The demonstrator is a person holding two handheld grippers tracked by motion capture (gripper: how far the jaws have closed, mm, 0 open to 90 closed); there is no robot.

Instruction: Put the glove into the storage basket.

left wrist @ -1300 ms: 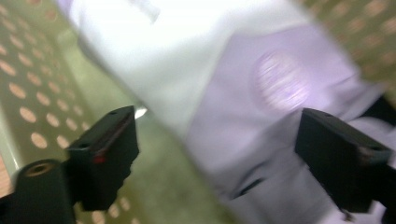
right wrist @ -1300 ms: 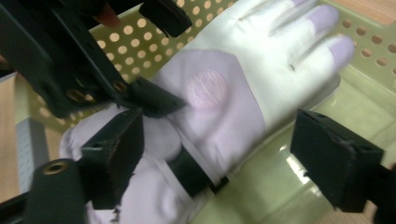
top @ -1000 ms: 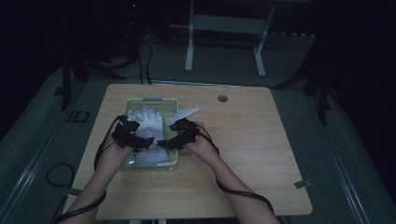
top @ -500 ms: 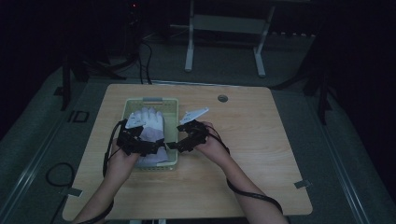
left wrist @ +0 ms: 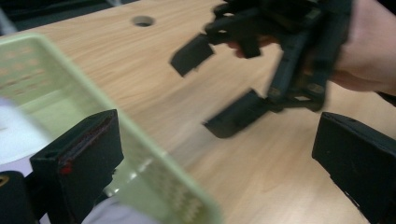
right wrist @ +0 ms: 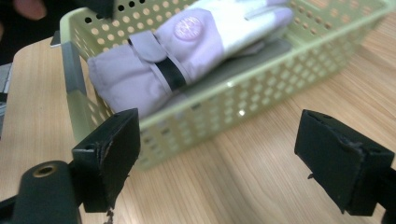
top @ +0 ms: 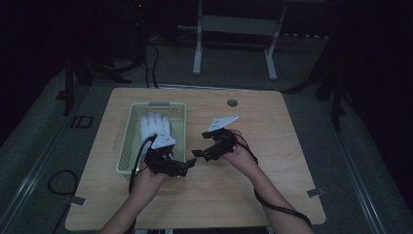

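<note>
My left hand-held gripper (top: 187,165) hangs at the near right corner of the pale green perforated basket (top: 127,141), its jaws spread wide with nothing between them; they have just been opening. My right hand-held gripper (top: 197,153) sits over the bare tabletop (top: 272,161) just right of the basket, jaws also apart and empty. The white and lilac padded glove (right wrist: 187,51) lies flat inside the basket, fingers toward the far end, cuff toward me.

I judge the glove to be light, soft and floppy, so it will sag and fold wherever I lift it, but there's no risk of breaking it. The fabric looks grippy enough. The cuff, near the dark wrist strap (right wrist: 170,74), seems the best hold: thick, bunched material close to the basket's near wall.
</note>
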